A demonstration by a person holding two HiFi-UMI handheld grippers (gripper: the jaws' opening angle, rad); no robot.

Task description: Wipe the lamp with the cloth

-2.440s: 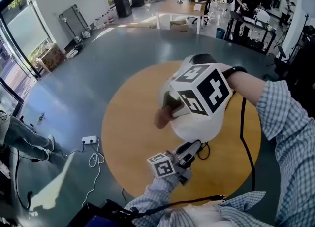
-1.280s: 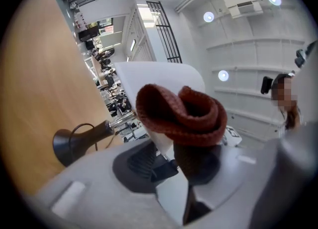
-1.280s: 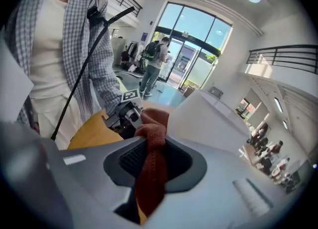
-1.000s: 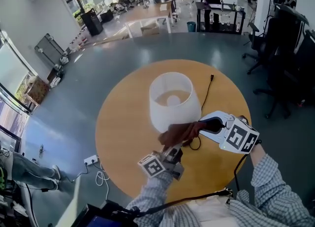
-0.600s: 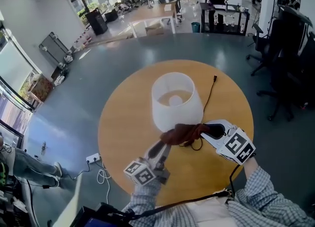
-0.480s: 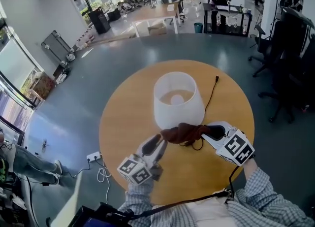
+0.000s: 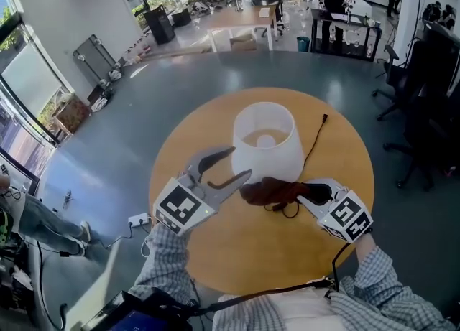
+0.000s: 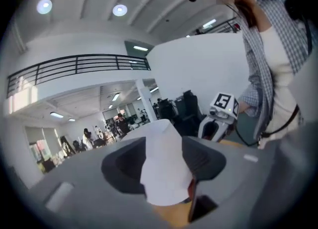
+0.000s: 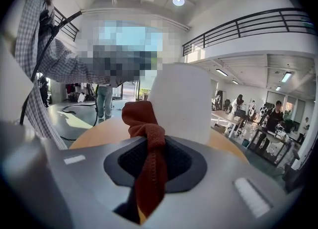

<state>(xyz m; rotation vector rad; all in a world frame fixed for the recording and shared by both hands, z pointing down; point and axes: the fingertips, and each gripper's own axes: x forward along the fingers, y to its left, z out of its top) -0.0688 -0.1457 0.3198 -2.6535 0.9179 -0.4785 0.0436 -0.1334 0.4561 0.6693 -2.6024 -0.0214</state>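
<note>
The rust-brown cloth (image 7: pixel 273 190) is clenched in the right tongs (image 7: pixel 305 193), at the lower edge of the white cylindrical lamp (image 7: pixel 267 143) on the round wooden counter (image 7: pixel 215 250). The left tongs (image 7: pixel 239 163), just opened wide, are held empty beside the lamp.

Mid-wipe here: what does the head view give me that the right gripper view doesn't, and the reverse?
Only the head view: the left tongs, raised beside the lamp shade; they have just been opening and clamp nothing. It also shows the cord trailing across the round table. Only the right gripper view: close up, the right tongs with their dark pads pinching the cloth, which bunches up above them. Both: the lamp shade, the cloth, the right tongs and the table.
</note>
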